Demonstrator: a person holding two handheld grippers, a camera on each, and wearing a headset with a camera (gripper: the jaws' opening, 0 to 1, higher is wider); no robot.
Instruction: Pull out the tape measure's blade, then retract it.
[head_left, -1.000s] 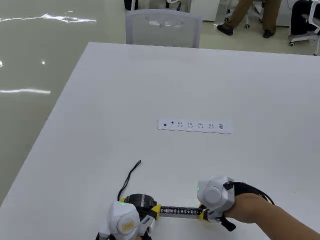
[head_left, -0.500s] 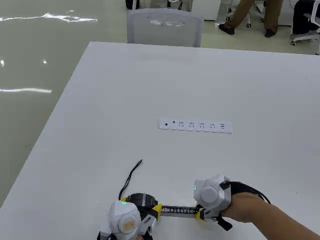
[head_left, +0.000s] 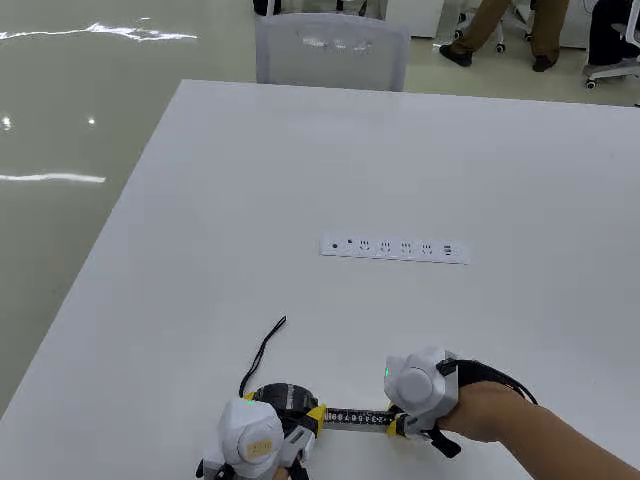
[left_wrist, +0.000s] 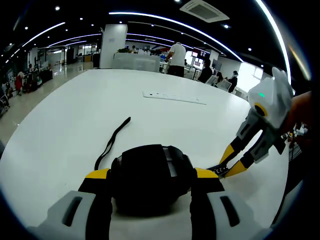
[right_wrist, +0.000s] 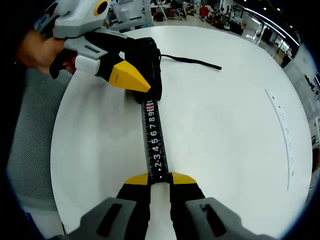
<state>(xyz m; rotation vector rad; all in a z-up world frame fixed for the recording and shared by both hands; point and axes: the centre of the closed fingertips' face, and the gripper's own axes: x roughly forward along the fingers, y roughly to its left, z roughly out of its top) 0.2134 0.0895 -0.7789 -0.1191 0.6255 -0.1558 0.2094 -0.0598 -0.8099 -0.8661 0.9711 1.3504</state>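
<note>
You had the tape measure close to the table's near edge, its black case clenched between the 2 yellow-tipped jaws of your left gripper. The blade ran out a short way along that edge, its end pinched by your right gripper. The black strap trailed toward the table's middle, where a white power strip lay well apart.

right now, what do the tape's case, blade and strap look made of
Case: matte black with a dull sheen, probably rubber-coated plastic.
Blade: thin flat strip, black with white printed numerals, likely painted steel.
Strap: thin black cord lying limp and curved, probably woven fabric; too small to be sure.
</note>
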